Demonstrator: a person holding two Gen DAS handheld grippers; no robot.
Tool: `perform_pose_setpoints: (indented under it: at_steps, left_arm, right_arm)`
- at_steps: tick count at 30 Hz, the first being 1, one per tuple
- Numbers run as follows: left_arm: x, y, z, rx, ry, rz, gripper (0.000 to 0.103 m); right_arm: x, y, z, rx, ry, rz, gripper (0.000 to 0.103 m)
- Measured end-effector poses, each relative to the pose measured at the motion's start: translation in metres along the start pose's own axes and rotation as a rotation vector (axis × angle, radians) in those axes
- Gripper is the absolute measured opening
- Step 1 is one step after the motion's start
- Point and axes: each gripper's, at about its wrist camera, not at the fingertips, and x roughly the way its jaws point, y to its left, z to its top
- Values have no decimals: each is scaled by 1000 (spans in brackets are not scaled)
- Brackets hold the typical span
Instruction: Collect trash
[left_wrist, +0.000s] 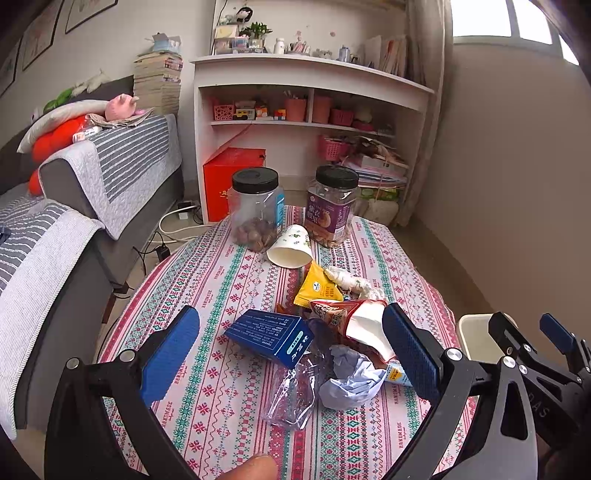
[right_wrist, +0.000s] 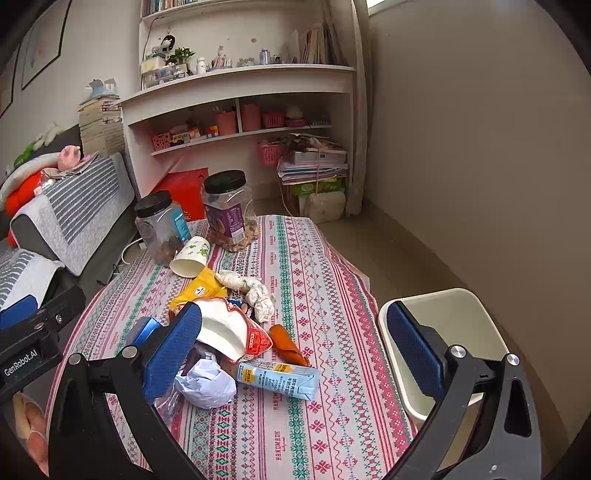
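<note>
A heap of trash lies on the patterned tablecloth (left_wrist: 229, 280): a blue carton box (left_wrist: 271, 336), a clear plastic bag (left_wrist: 295, 395), a crumpled pale paper ball (left_wrist: 351, 380), a red snack bag (left_wrist: 351, 321), a yellow packet (left_wrist: 317, 286), a white twisted wrapper (left_wrist: 349, 280) and a tipped paper cup (left_wrist: 291, 247). My left gripper (left_wrist: 291, 354) is open and empty, its jaws either side of the heap. My right gripper (right_wrist: 295, 354) is open and empty above a light-blue drink carton (right_wrist: 280, 376), the paper ball (right_wrist: 207, 384) and an orange wrapper (right_wrist: 286, 343).
A cream waste bin (right_wrist: 454, 314) stands off the table's right edge, also in the left wrist view (left_wrist: 474, 338). Two black-lidded jars (left_wrist: 256, 210) (left_wrist: 332, 205) stand at the table's far end. A sofa (left_wrist: 92, 206) lies to the left, shelves (left_wrist: 306, 110) behind.
</note>
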Motion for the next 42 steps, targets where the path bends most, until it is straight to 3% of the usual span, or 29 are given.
perform_pose_setpoints:
  at_steps: [42]
  left_arm:
    - [-3, 6, -2, 0, 7, 6, 96]
  right_arm:
    - [3, 0, 1, 2, 13, 3, 96]
